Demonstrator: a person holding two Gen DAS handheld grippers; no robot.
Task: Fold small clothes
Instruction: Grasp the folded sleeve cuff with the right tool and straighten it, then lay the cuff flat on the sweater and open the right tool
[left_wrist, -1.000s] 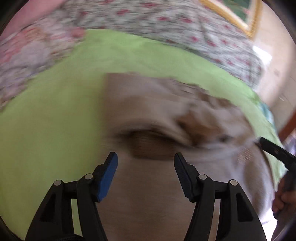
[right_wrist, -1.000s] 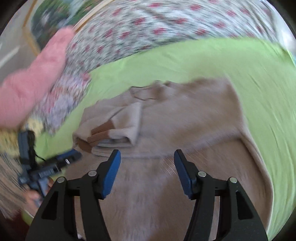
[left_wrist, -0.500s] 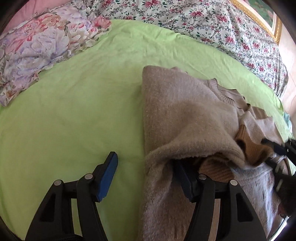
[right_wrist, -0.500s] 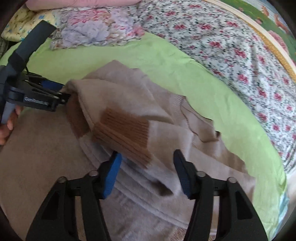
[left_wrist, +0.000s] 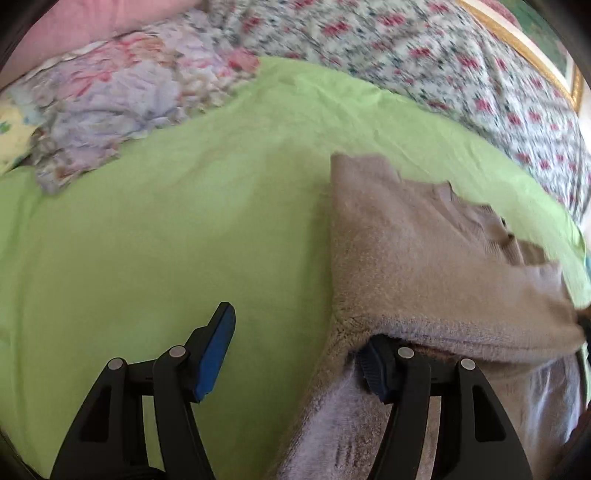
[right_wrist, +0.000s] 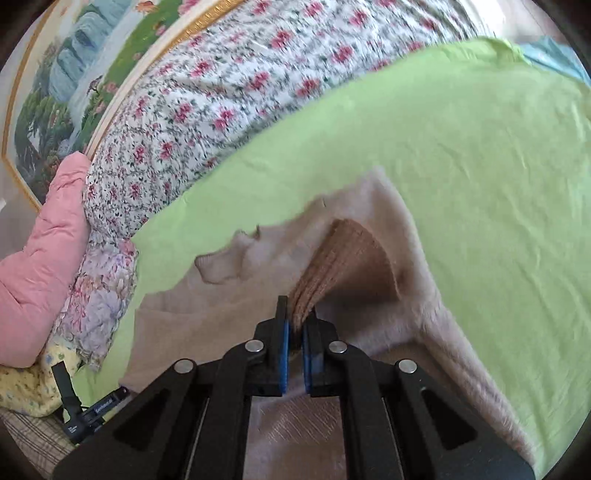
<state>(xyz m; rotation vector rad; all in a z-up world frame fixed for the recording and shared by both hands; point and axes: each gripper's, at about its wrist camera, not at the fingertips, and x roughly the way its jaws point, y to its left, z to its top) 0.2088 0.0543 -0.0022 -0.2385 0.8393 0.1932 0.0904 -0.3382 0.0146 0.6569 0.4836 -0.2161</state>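
A beige knit sweater (left_wrist: 424, 258) lies on a green sheet (left_wrist: 166, 240). My left gripper (left_wrist: 295, 350) is open at the sweater's left edge; its right finger sits under a folded layer of the knit, its left finger over bare sheet. In the right wrist view the sweater (right_wrist: 369, 229) is lifted in a fold. My right gripper (right_wrist: 294, 332) is shut on its brown ribbed cuff (right_wrist: 332, 266) and holds it up off the garment.
A floral quilt (right_wrist: 240, 92) and a pink pillow (right_wrist: 40, 240) lie beyond the sheet (right_wrist: 480, 166), with a framed painting (right_wrist: 74, 74) on the wall. A crumpled floral cloth (left_wrist: 110, 110) lies at the far left. The left gripper's body (right_wrist: 81, 413) shows low left.
My right gripper has shut on the brown cuff and lifted it. My left gripper stayed open, its right finger now deeper under the sweater's folded layer.
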